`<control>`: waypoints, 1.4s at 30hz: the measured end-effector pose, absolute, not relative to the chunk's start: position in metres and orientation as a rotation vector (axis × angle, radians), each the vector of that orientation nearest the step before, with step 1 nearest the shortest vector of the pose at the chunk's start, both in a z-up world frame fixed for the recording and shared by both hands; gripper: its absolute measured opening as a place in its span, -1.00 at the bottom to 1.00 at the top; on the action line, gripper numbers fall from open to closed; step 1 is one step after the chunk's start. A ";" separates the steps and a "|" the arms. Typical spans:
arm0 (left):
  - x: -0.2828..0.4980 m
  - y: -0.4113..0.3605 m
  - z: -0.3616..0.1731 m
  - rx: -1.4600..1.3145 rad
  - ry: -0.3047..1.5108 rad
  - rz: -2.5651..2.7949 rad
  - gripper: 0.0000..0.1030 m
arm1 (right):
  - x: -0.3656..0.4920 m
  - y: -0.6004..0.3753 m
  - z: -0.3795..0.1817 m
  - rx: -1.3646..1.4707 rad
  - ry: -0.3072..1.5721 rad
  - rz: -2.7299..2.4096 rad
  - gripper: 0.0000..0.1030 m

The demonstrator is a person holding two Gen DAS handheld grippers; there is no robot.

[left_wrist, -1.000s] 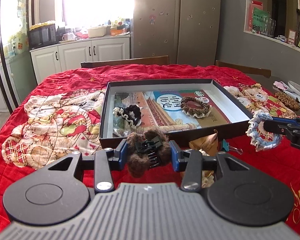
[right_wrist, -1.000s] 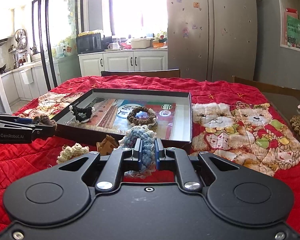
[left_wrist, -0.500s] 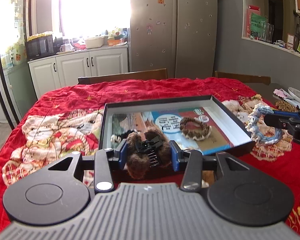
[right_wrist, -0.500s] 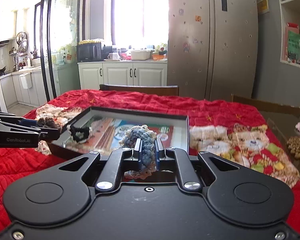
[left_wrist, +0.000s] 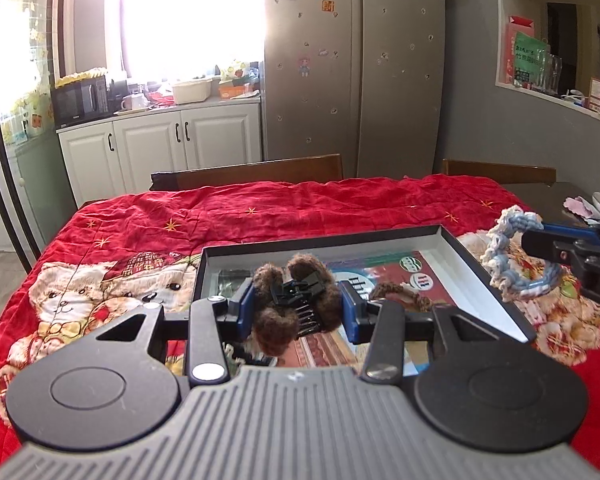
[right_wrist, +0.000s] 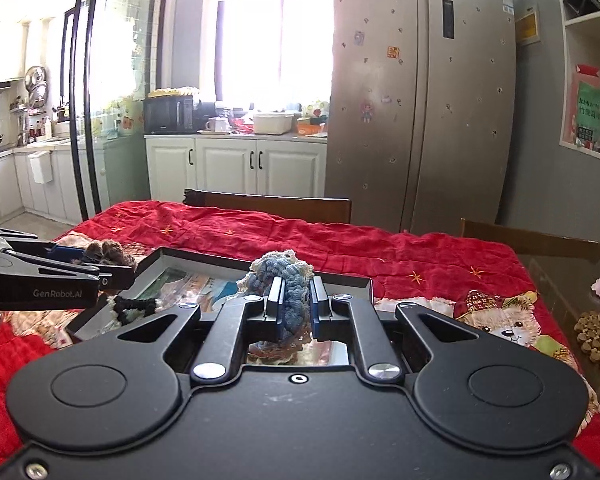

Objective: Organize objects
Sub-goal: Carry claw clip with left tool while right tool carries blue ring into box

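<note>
Moved: both grippers rose and went forward over the box compared with one second before; the box edge, earlier ahead of the fingers, now lay under them.
Left gripper [left_wrist: 298,306]: clamped on the brown clip [left_wrist: 296,300], its blue pads pressing the furry sides; the clip hung between the fingers above the near left part of the box.
Right gripper [right_wrist: 293,306]: closed tight on the blue scrunchie [right_wrist: 286,284], which stood up between the pads and hung a little below them.
Box [left_wrist: 488,276]: black, shallow, open, on the red cloth [left_wrist: 260,212]; it lay just ahead of and below both grippers.
Inside box: a brown scrunchie [left_wrist: 400,294] just right of the left fingers, partly hidden; a black scrunchie [right_wrist: 134,306] at the left corner, seen left of the right gripper.
Each other: in the left view the right gripper was to the right, near the right wall of the box; in the right view the left gripper was at the far left with the clip.
Beyond: chair backs, white cabinets and a fridge [right_wrist: 416,112] far ahead.
</note>
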State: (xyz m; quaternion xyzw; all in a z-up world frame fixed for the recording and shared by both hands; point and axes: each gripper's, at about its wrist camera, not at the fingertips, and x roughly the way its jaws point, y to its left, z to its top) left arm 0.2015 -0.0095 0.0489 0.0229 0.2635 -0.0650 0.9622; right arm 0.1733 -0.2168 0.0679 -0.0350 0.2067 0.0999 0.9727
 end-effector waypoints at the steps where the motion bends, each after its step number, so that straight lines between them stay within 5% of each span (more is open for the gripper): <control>1: 0.206 -0.010 0.048 0.041 0.537 -0.125 -0.10 | 0.179 -0.217 0.066 -0.067 0.424 0.198 -0.77; 42: 0.307 -0.031 -0.020 0.035 0.642 -0.093 -0.09 | 0.320 -0.223 -0.022 0.113 0.572 0.133 -0.77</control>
